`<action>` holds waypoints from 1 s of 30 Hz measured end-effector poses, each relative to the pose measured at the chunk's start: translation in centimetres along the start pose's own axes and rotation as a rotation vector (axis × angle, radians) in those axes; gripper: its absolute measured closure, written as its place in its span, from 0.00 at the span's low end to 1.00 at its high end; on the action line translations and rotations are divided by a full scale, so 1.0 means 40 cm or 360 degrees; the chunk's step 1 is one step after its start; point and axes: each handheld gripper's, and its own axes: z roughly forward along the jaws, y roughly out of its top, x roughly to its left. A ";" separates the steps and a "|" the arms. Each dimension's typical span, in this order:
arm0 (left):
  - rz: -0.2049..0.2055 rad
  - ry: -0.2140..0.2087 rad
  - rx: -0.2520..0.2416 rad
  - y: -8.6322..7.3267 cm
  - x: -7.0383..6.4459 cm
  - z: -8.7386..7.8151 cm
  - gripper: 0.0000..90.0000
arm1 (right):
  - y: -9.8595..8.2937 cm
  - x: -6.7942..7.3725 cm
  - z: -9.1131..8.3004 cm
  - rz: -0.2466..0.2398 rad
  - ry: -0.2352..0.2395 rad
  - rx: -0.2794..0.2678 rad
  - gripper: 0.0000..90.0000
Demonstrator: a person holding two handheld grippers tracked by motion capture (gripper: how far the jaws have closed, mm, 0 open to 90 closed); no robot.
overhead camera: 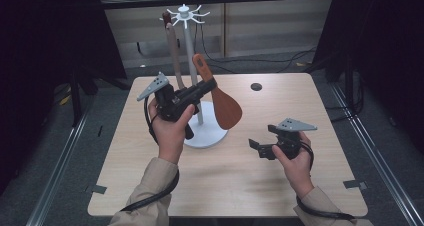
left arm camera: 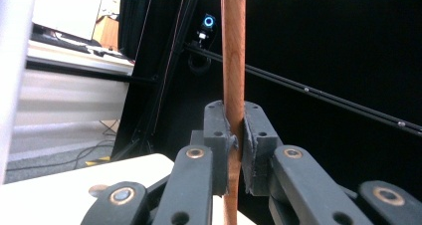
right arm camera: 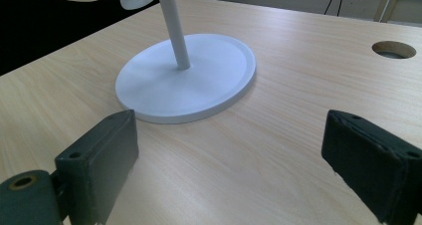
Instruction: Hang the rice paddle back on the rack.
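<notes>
left gripper (overhead camera: pixel 209 84) clamps the wooden spatula (overhead camera: pixel 222 102) (by its handle); right gripper (overhead camera: pixel 261 147) spread wide.

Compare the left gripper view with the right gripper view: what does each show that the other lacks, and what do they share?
Left gripper view alone: the left gripper shut on the wooden spatula handle, before a dark backdrop with a monitor at upper left. Right gripper view alone: the right gripper with jaws wide apart and empty, facing the stand's round white base and pole, plus a cable hole. Shared: the light wooden table.
</notes>
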 end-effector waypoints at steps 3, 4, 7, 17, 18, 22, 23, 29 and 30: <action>0.0009 0.0003 -0.0016 0.020 0.004 0.003 0.92 | 0.000 -0.002 -0.001 0.0000 -0.0001 -0.0001 0.08; 0.0021 0.0009 -0.0018 0.027 0.006 0.003 0.92 | -0.001 -0.002 -0.001 0.0001 0.0001 -0.0001 0.08; 0.0020 0.0013 -0.0034 0.044 0.012 0.006 0.92 | -0.001 -0.004 -0.002 0.0001 -0.0003 0.0001 0.08; 0.0008 0.0007 -0.0122 0.098 0.030 0.021 0.92 | 0.000 -0.009 -0.003 0.0014 -0.0005 0.0001 0.08; 0.0011 0.0005 -0.0122 0.101 0.032 0.023 0.92 | 0.000 -0.010 -0.003 0.0015 -0.0005 0.0001 0.08; 0.0008 0.0022 -0.0144 0.116 0.038 0.031 0.92 | 0.000 -0.010 -0.004 0.0016 -0.0006 0.0000 0.08; 0.0006 0.0025 -0.0146 0.119 0.041 0.032 0.92 | 0.000 -0.010 -0.004 0.0017 -0.0004 0.0001 0.08; -0.0035 0.0060 -0.0164 0.124 0.061 0.038 0.92 | 0.001 -0.013 -0.004 0.0020 0.0006 -0.0002 0.08; -0.0060 0.0065 -0.0167 0.121 0.067 0.039 0.92 | 0.001 -0.013 -0.004 0.0020 0.0005 -0.0003 0.08</action>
